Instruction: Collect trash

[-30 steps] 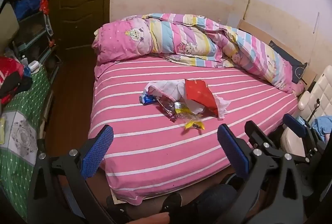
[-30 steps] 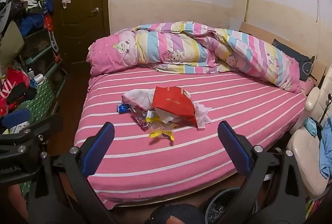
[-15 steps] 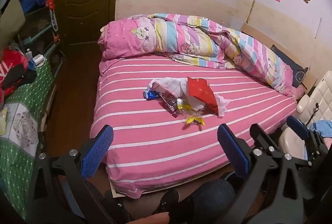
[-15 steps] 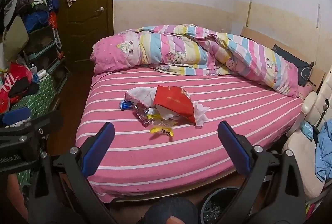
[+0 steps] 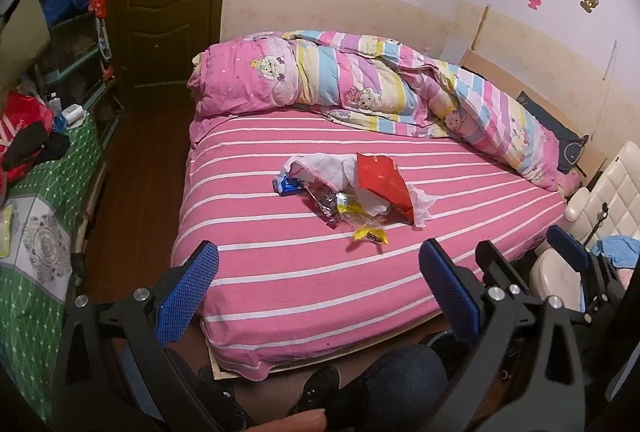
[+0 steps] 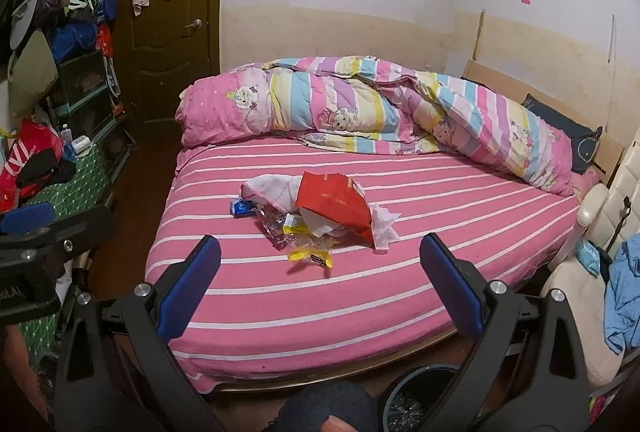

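Both tools up and facing the bed: the left gripper (image 5: pixel 318 290) has its blue-padded fingers spread wide with nothing between them, and the right gripper (image 6: pixel 320 282) is the same, jaws well apart and empty. Neither one touches the trash. The trash pile (image 6: pixel 316 218) sits near the middle of the pink striped bed (image 6: pixel 360 296), out beyond both sets of fingertips. On top, a red paper bag (image 6: pixel 332 202) lying on its side, crumpled white tissue (image 6: pixel 384 224) poking out just beside it on the right. At the near edge of the heap, a yellow wrapper (image 6: pixel 312 256) flat on the sheet; on the left, a small blue packet (image 6: pixel 242 208). Clear crinkled plastic in between. A rolled-up pastel quilt (image 6: pixel 360 108) lies along the far side of the mattress, well apart from the pile. Down on the floor at the foot of the bed, right view, a dark round bin (image 6: pixel 416 398) shows between the right gripper's fingers
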Available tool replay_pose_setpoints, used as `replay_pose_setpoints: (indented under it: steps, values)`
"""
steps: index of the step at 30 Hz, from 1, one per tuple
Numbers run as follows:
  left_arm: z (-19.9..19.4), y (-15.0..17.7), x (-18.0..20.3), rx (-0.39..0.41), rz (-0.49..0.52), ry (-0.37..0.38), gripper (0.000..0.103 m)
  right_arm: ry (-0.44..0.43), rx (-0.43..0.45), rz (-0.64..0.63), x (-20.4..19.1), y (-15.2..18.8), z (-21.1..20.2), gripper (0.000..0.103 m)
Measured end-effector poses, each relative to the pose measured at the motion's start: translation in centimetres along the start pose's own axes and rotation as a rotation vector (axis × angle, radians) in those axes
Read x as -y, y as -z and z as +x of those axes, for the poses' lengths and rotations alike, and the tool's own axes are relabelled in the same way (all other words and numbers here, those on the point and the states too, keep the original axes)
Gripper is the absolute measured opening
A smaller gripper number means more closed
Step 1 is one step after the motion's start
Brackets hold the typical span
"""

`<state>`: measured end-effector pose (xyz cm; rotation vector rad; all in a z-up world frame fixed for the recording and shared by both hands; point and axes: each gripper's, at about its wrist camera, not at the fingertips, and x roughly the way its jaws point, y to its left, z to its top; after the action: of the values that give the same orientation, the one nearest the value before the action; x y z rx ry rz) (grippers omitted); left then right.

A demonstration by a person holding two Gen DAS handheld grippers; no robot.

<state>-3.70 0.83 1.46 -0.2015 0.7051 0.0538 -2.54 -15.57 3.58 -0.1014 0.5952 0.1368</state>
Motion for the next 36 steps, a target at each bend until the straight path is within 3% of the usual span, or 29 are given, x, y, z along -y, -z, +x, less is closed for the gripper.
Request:
replay_pose_setpoints:
  steps: [36]
  values:
    - [-1.2,-0.8,0.4,0.016,0.014,0.014,0.097,-0.012,0.023,0.003,-0.3,-0.8,-0.8,0.098]
